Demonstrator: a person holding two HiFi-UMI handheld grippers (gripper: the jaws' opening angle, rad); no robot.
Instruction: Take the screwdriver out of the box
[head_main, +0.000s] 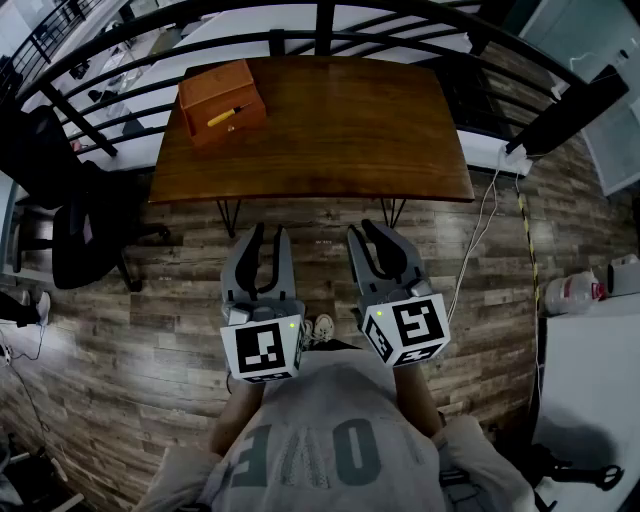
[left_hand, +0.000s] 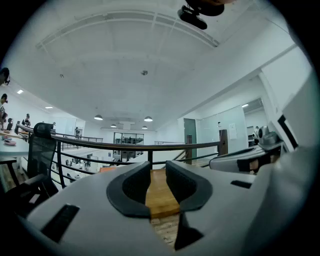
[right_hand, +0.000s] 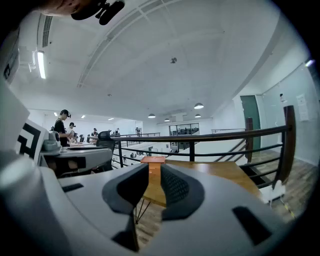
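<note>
The screwdriver (head_main: 228, 115) lies on the box (head_main: 222, 102), far left on the table (head_main: 340, 130). Left gripper (head_main: 268, 235) jaws are slightly parted and right gripper (head_main: 368, 230) jaws clenched, both empty and held near, probably because the reach has not begun.

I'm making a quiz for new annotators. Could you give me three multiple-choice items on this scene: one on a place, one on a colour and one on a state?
1. Where on the table does the box stand?
A. near right corner
B. far left corner
C. centre

2. What colour is the screwdriver handle?
A. yellow
B. blue
C. green

3. What do the left gripper and right gripper hold?
A. nothing
B. the screwdriver
C. the box

Answers:
1 B: in the head view the box sits at the table's far corner on the person's left.
2 A: the handle shows yellow against the brown box.
3 A: both gripper views show only table and floor between the jaws.
</note>
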